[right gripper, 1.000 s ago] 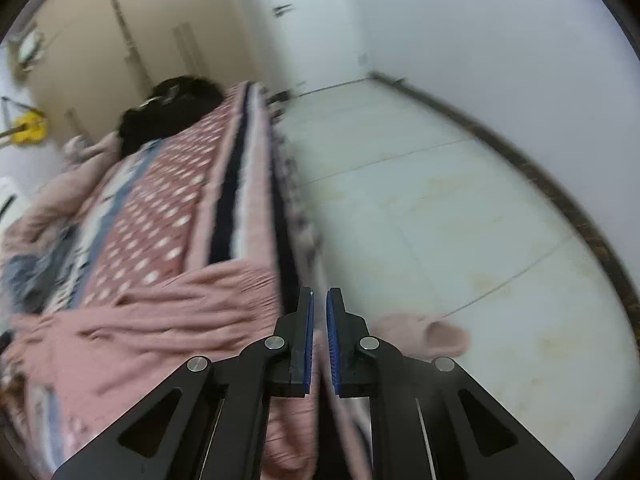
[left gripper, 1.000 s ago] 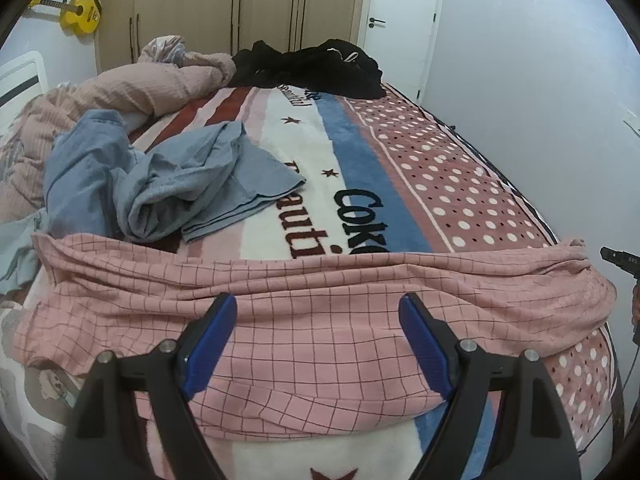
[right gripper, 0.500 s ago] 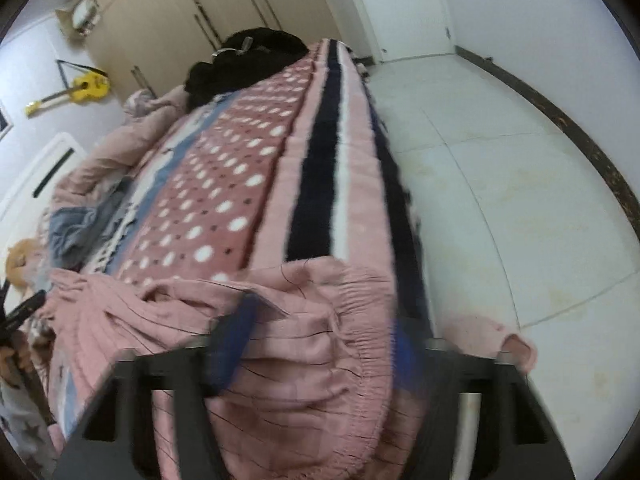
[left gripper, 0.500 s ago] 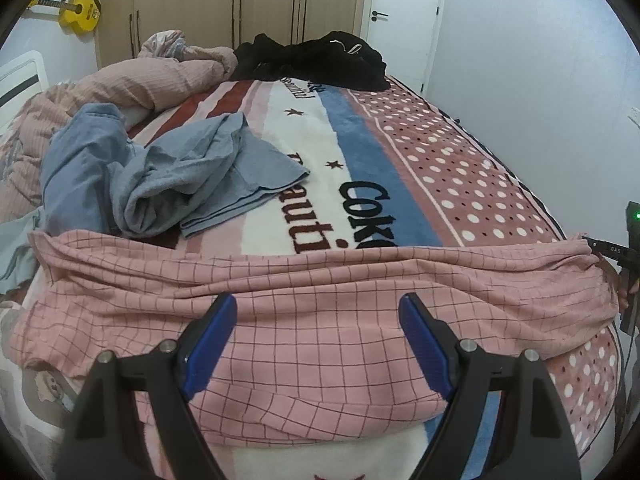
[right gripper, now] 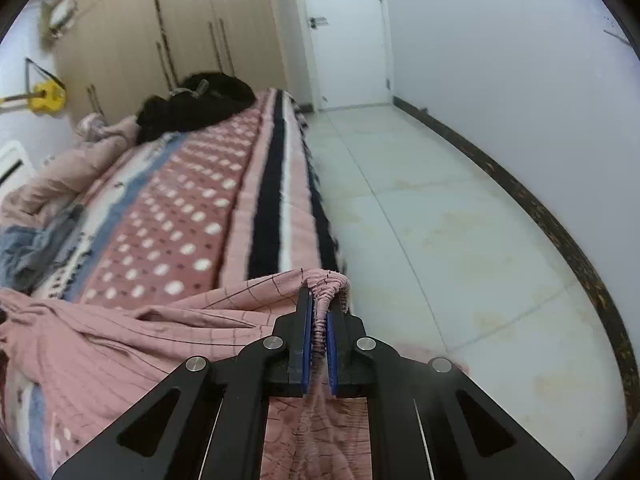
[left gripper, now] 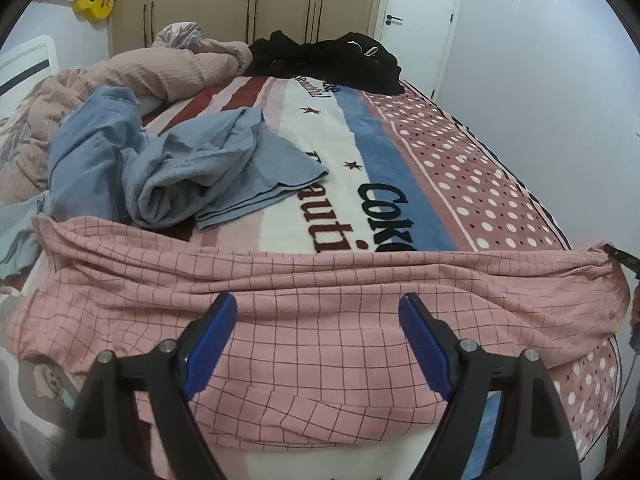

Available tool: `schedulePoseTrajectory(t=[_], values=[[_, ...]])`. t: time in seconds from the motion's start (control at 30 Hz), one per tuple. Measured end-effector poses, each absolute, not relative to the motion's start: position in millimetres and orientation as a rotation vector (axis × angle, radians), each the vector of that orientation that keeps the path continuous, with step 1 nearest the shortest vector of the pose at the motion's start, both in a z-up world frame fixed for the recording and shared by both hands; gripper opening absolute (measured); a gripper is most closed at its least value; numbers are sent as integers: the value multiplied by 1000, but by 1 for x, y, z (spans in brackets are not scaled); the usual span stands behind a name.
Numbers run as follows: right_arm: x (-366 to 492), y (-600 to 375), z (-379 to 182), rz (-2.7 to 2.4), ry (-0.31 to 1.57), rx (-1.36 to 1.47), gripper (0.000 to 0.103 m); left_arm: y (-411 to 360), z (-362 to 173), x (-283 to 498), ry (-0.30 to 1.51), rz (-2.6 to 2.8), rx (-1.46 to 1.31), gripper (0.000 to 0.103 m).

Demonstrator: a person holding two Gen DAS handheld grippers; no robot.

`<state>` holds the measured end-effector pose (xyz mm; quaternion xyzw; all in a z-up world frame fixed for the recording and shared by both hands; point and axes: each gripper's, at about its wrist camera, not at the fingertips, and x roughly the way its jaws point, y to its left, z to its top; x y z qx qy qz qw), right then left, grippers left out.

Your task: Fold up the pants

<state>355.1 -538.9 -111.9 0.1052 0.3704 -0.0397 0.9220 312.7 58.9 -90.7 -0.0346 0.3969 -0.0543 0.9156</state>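
Pink checked pants (left gripper: 320, 320) lie stretched across the near end of the bed, wrinkled, legs to the left and waistband to the right. My left gripper (left gripper: 316, 312) is open and empty, hovering just above the middle of the pants. My right gripper (right gripper: 319, 312) is shut on the elastic waistband (right gripper: 326, 280) at the bed's right edge, the gathered fabric pinched between the blue pads. The pants spread left from it in the right wrist view (right gripper: 120, 340). Its tip shows at the far right in the left wrist view (left gripper: 622, 258).
A crumpled blue garment (left gripper: 160, 168) lies just beyond the pants on the patterned blanket (left gripper: 400, 184). A pink duvet (left gripper: 132, 76) and black clothes (left gripper: 332, 60) lie at the far end. Tiled floor (right gripper: 460, 240) and a white wall flank the bed's right side.
My right gripper opened, came over the waistband, then shut on it at the bed's right edge. The left gripper stayed open over the pants, which have been pulled a little straighter.
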Motion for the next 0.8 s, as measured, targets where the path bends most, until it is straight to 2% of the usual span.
schedulePoseTrajectory(t=[0.2,0.3,0.33,0.4,0.47,0.53,0.63,0.8], values=[[384,-542,-160,-203,888,181,1,61,-92,307,830,-111,-39,80],[387,-534,-160,-238,907,117,5,64,-97,303,853,-132,-32,80],[386,-532,-154,-253,908,86,9,65,-97,301,857,-136,-30,80],[378,-527,-136,-275,877,66,40,68,-99,297,862,-139,-23,80],[362,-519,-113,-240,819,78,50,74,-98,291,865,-124,-33,80],[347,-508,-93,-182,786,84,50,88,-94,280,859,-123,-89,80],[327,-479,-75,-21,750,105,50,106,-88,262,852,-131,-174,87],[324,-420,-87,246,774,138,48,127,-87,239,873,-106,-226,87]])
